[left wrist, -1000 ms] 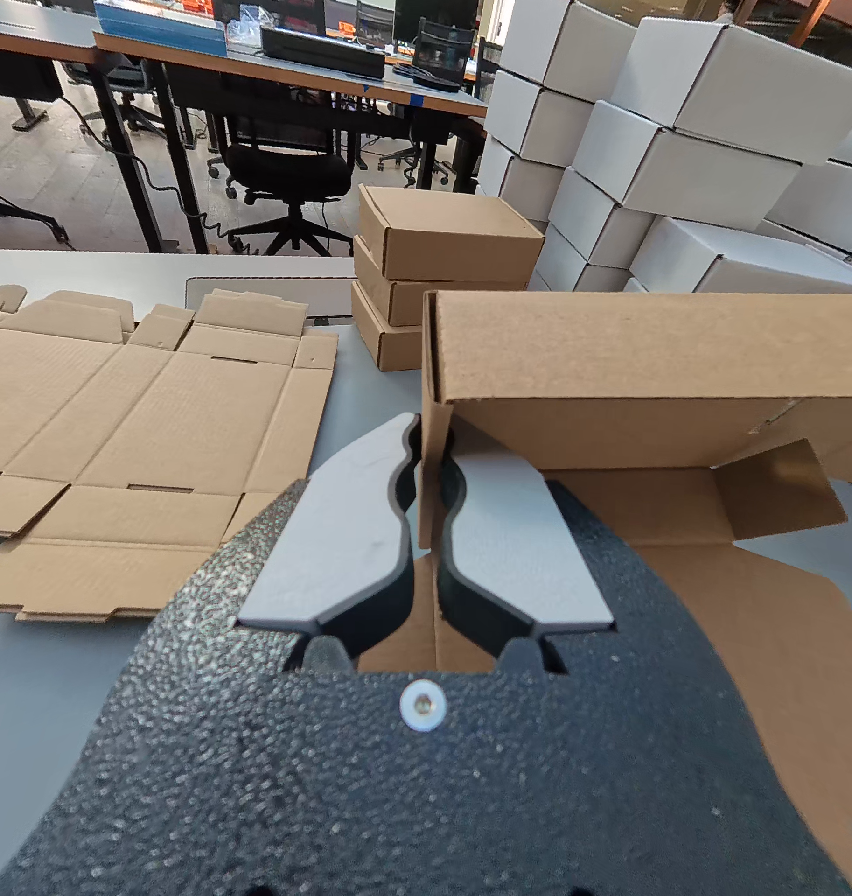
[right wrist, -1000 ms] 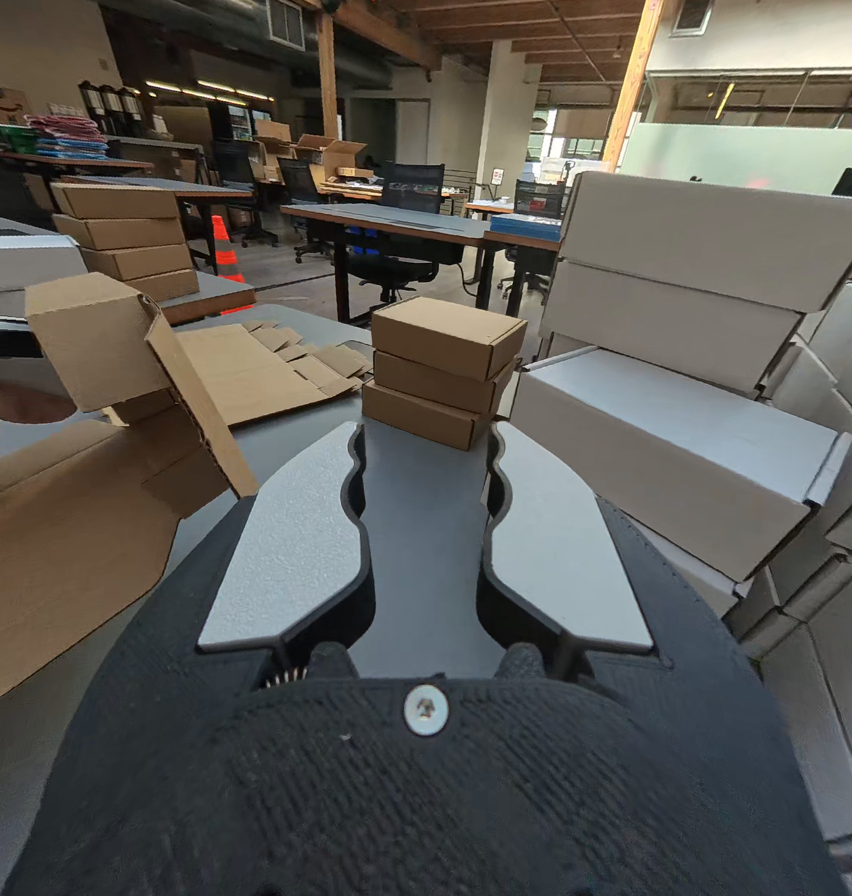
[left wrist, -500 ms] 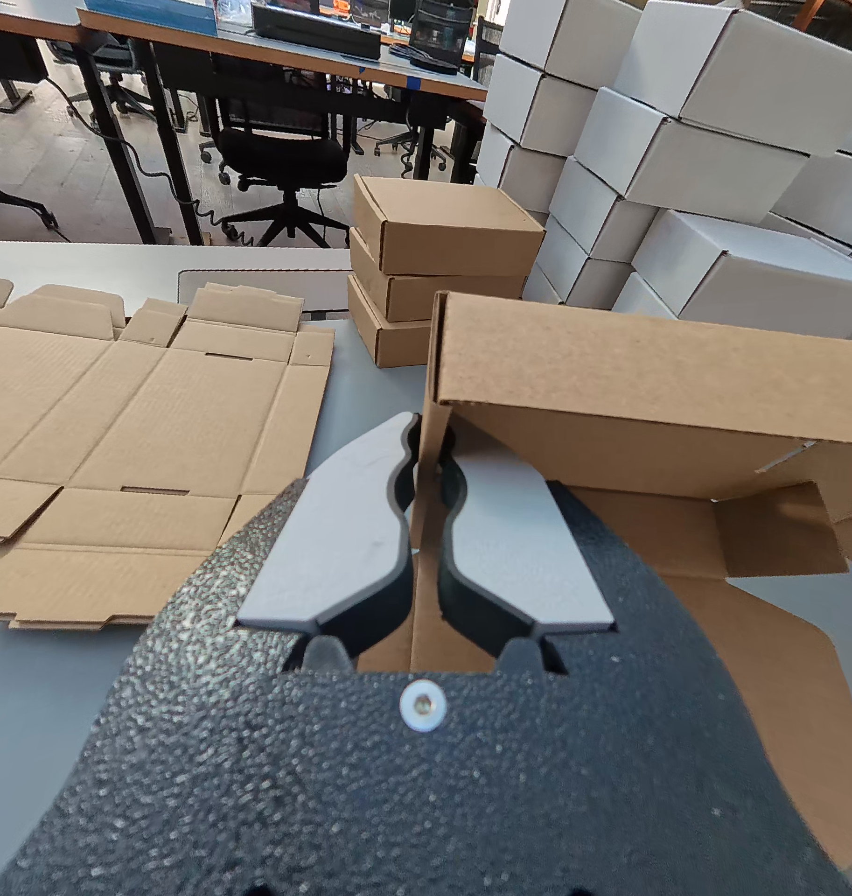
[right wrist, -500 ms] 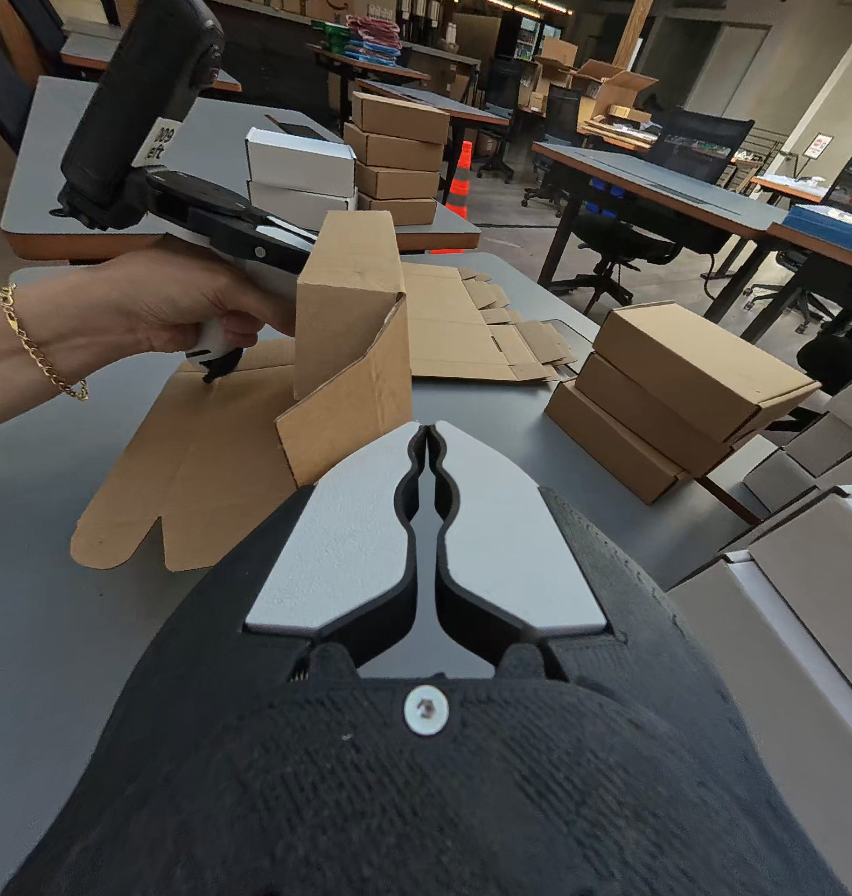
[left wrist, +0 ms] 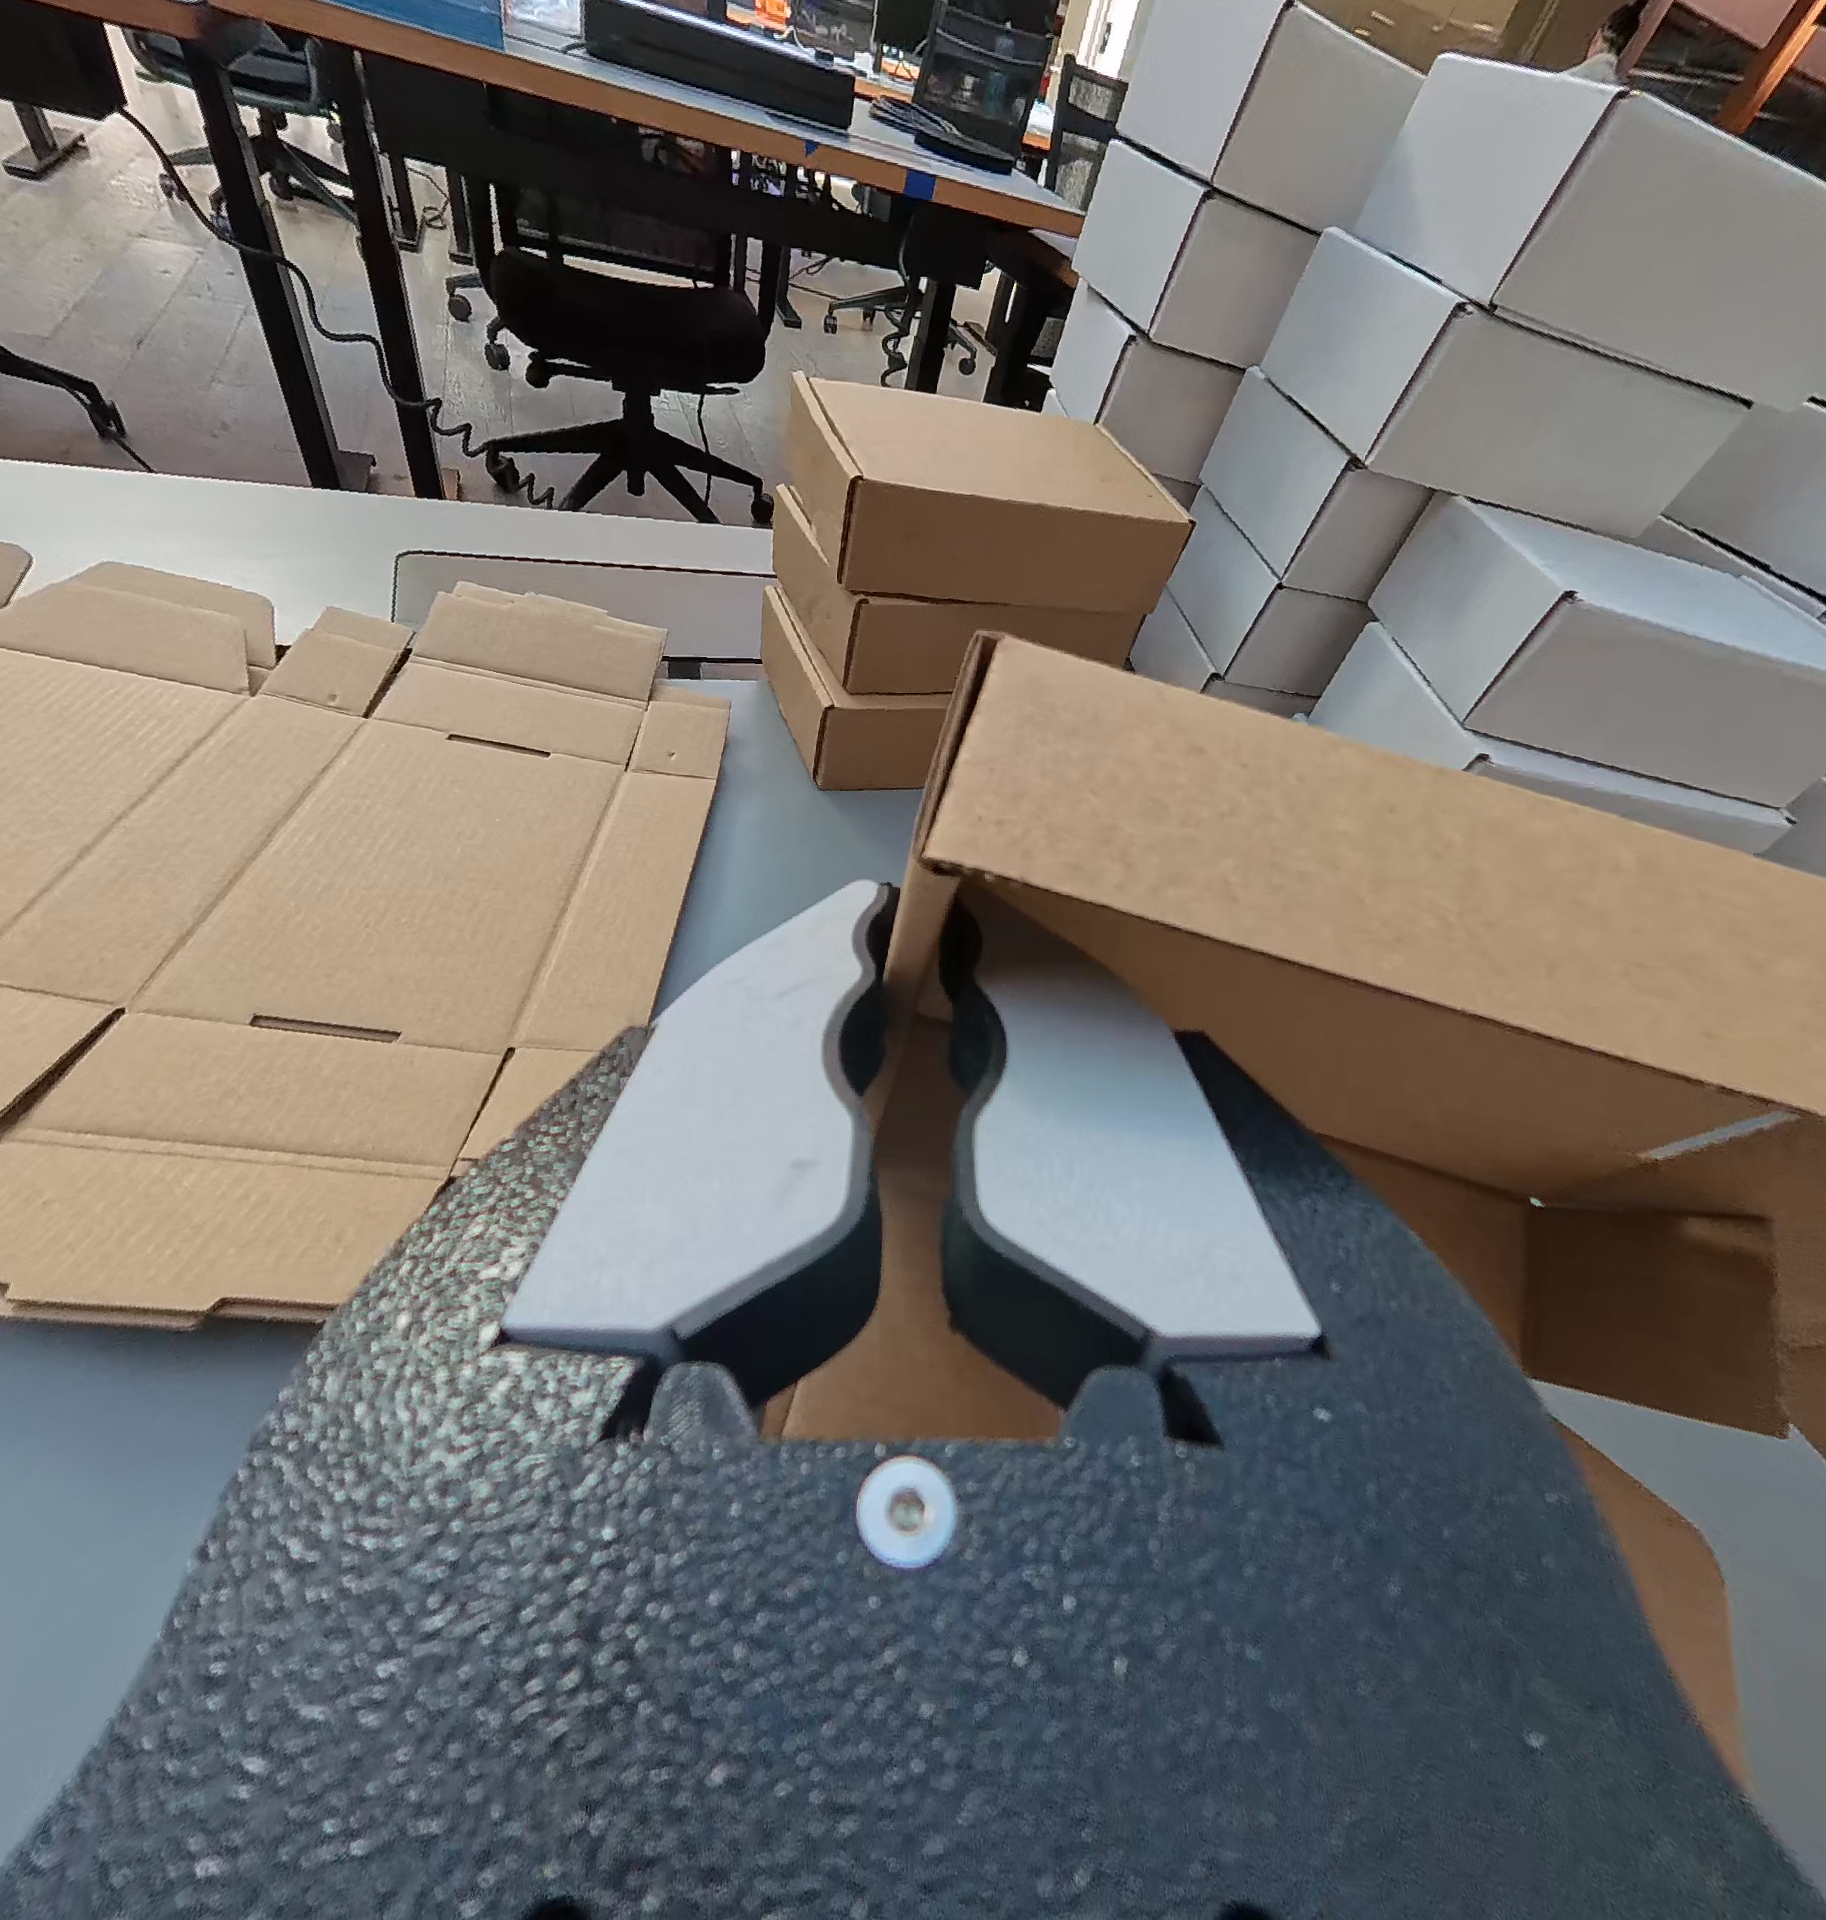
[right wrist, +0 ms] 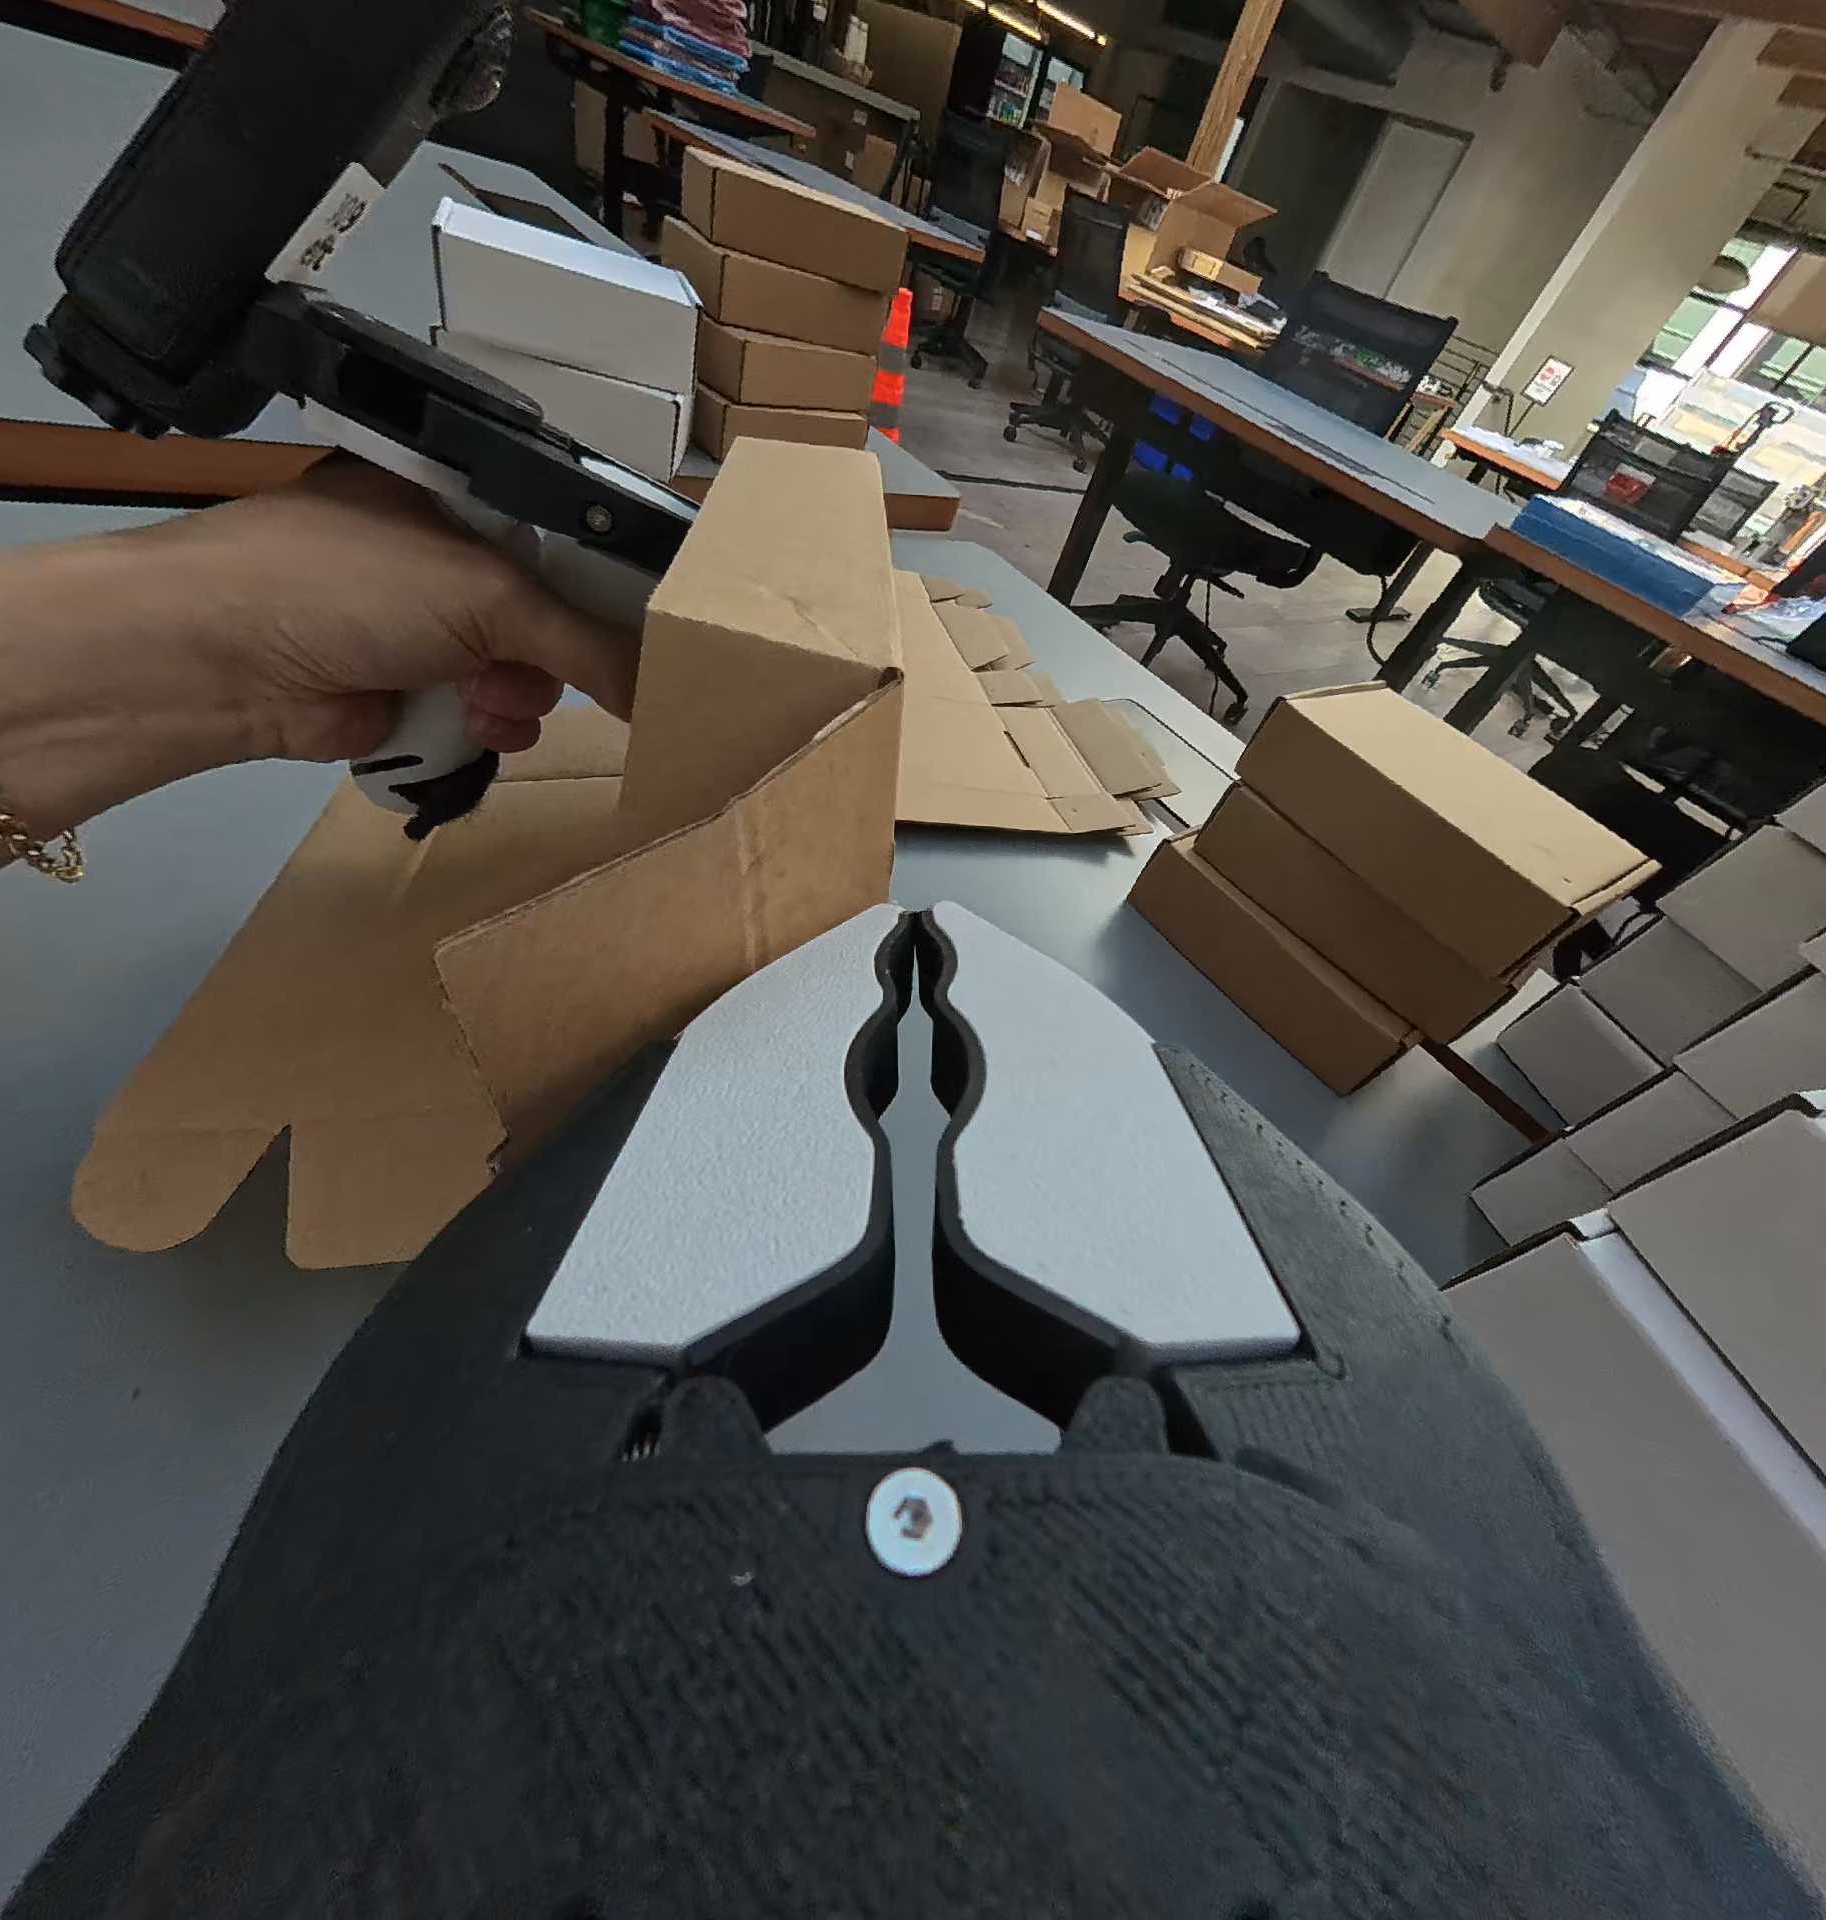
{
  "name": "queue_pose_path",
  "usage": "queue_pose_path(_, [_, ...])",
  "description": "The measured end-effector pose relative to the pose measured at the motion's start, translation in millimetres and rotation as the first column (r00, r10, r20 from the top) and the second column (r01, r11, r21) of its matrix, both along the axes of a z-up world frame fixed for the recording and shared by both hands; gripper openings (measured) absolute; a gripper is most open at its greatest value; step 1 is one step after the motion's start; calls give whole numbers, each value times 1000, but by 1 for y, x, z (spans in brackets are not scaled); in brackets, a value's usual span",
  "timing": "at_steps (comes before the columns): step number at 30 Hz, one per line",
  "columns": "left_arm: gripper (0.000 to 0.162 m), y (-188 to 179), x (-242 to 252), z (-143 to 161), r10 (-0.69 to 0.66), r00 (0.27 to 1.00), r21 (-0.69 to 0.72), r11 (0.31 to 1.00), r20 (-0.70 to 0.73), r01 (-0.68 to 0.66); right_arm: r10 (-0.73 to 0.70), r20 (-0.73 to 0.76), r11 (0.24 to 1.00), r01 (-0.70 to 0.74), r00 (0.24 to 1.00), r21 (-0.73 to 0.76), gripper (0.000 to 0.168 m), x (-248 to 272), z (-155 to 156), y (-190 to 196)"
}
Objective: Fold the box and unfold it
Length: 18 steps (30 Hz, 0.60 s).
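Note:
A brown cardboard box point(left wrist: 1356, 904) stands half folded on the grey table, one long wall rolled up and its lid panel flat. My left gripper point(left wrist: 914, 914) is shut on the box's left side wall, pinched between the fingertips. In the right wrist view the same box point(right wrist: 763, 665) stands to the left, with the left gripper point(right wrist: 618, 520) held by a hand point(right wrist: 265, 634) at its near end. My right gripper point(right wrist: 914, 925) is shut and empty, just right of the box's raised side flap point(right wrist: 680, 935) and not touching it.
Flat unfolded brown box blanks point(left wrist: 296, 883) lie at the left. Three folded brown boxes point(left wrist: 950, 582) are stacked behind. White boxes point(left wrist: 1511, 416) are piled at the right, close to my right gripper point(right wrist: 1667, 1403). Desks and chairs stand beyond the table.
My right gripper has shut and swung left toward the box. My left gripper has kept its grip while the box's rolled wall tilted.

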<state>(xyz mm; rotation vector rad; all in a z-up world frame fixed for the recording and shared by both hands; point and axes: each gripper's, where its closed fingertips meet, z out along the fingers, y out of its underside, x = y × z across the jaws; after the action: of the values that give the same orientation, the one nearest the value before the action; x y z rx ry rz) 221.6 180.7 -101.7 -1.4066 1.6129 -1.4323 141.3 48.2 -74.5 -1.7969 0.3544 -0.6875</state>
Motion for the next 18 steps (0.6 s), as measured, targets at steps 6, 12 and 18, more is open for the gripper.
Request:
queue_pose_path(6, [8,-1,0,2,9,1000,0,1000,9,-9,-110,76,994,112,991,-20,0,-1,-1,2])
queue_pose_path(12, [7,6,-1,1,28,1000,-14,1000,11,-27,-93,59,995,91,994,39,1,-2,6,-1])
queue_pose_path(18, [6,7,-1,2,11,1000,-40,999,10,-11,48,23,995,-50,999,85,0,-9,7,5])
